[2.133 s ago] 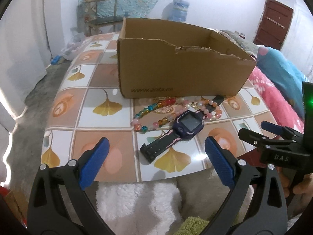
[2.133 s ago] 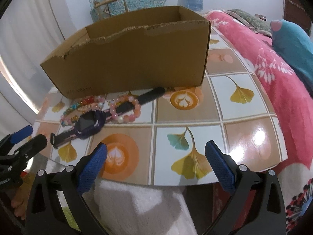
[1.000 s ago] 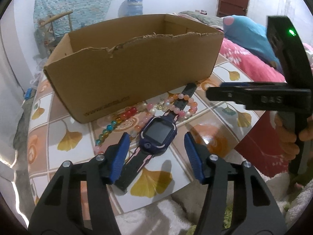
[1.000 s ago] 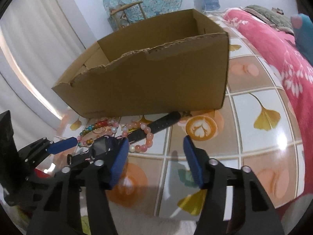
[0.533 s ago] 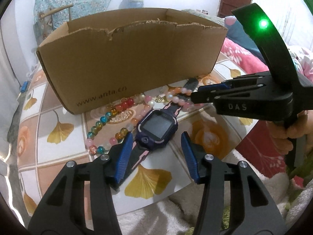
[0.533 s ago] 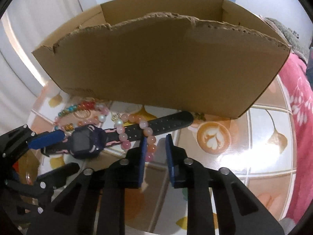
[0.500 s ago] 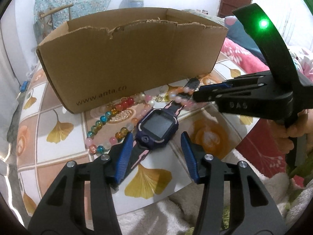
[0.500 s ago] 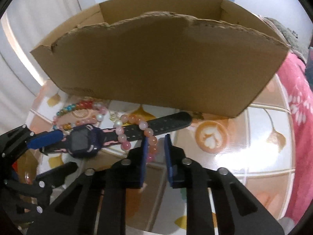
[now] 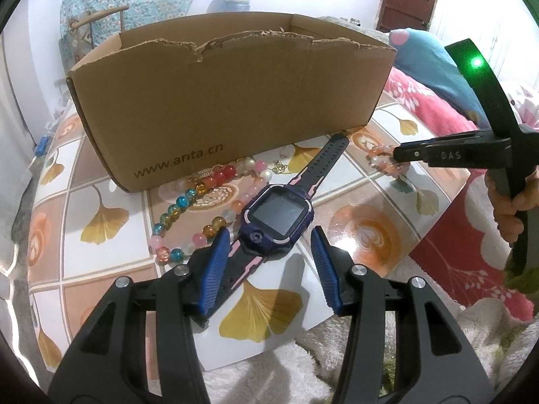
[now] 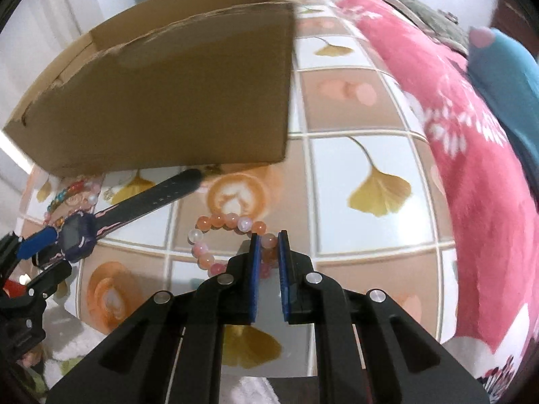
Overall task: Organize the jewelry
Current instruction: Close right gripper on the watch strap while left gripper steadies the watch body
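A purple smartwatch [image 9: 278,213] with a black and pink strap lies on the tiled table in front of the cardboard box [image 9: 229,107]. My left gripper [image 9: 269,245] is open, its blue pads either side of the watch's near strap. A multicoloured bead bracelet [image 9: 192,198] lies left of the watch. My right gripper [image 10: 268,240] is shut on a pink and orange bead bracelet [image 10: 222,232], pulled to the right of the watch [image 10: 75,235]. In the left wrist view the right gripper [image 9: 399,155] holds that bracelet [image 9: 382,160] near the box's right corner.
The table [image 9: 111,198] has ginkgo-leaf tiles; its front edge is just below my left gripper. A small gold trinket [image 9: 279,167] lies by the box. A pink bedspread [image 10: 471,168] and blue pillow [image 10: 505,77] are to the right. A white fluffy rug [image 9: 286,363] lies below.
My right gripper shut on the pink bracelet and drew it right, off the watch strap. My left gripper moved in around the watch's near strap, still open.
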